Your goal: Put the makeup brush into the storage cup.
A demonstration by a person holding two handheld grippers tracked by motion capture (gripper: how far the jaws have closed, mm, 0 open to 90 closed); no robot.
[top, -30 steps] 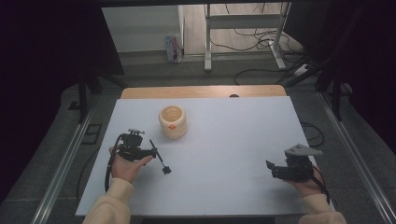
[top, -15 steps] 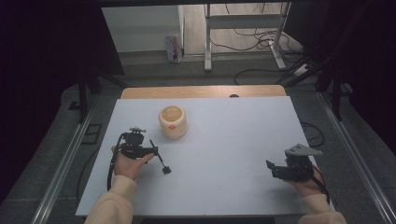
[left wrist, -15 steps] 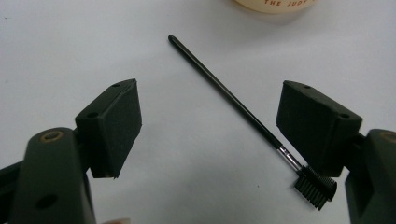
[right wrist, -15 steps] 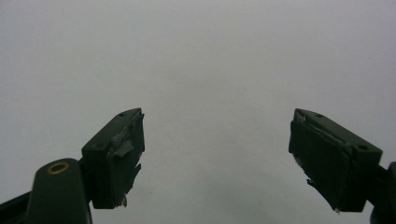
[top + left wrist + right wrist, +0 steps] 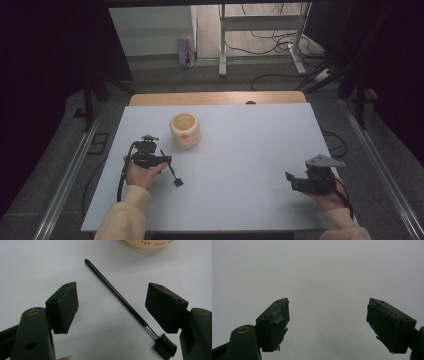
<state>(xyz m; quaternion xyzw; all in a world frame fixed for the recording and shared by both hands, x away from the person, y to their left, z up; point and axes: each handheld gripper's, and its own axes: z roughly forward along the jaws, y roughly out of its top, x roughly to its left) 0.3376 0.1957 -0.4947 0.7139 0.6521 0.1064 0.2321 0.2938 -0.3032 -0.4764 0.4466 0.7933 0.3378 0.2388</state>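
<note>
A thin black brush [image 5: 120, 296] with a bristly comb end lies flat on the smooth white tabletop [image 5: 250, 150], between the left gripper's [image 5: 159, 161] wide jaws, which have just been closing. The right gripper's [image 5: 328, 323] jaws are wide and hold nothing. A round cream cup [image 5: 185, 130] stands near.

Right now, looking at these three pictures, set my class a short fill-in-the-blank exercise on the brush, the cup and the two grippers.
1. The thin black brush lies flat on the white ____.
2. It lies between the open fingers of the ____ gripper.
3. Its bristled head points away from the cream-coloured ____.
4. Between its fingers the right gripper holds ____.

Missing words: table; left; cup; nothing
</note>
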